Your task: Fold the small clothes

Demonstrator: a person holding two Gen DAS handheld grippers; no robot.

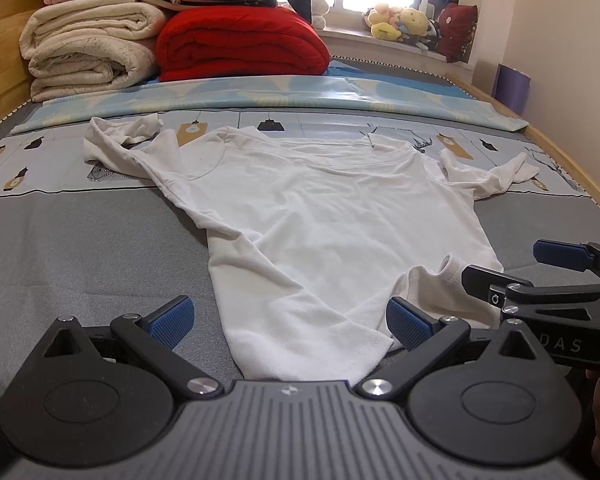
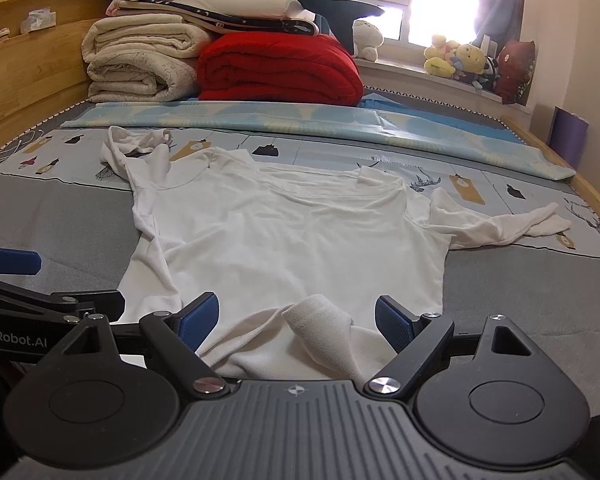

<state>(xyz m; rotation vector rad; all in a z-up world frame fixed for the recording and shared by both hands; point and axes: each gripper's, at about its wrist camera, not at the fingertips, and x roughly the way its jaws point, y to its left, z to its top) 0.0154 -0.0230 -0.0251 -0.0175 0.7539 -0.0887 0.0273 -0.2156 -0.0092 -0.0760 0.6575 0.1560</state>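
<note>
Shirt (image 1: 320,216), white, long-sleeved: lying spread on bed (image 1: 80,240), near hem bunched. Left claw (image 1: 290,322) and right claw (image 2: 296,320) both released, straddling hem. Step: gripping hem corners; next, closing and lifting evenly.

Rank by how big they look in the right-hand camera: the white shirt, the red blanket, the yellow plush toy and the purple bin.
1. white shirt, though it lies nearest the camera, which inflates it
2. red blanket
3. purple bin and yellow plush toy look much alike, too close to rank
</note>
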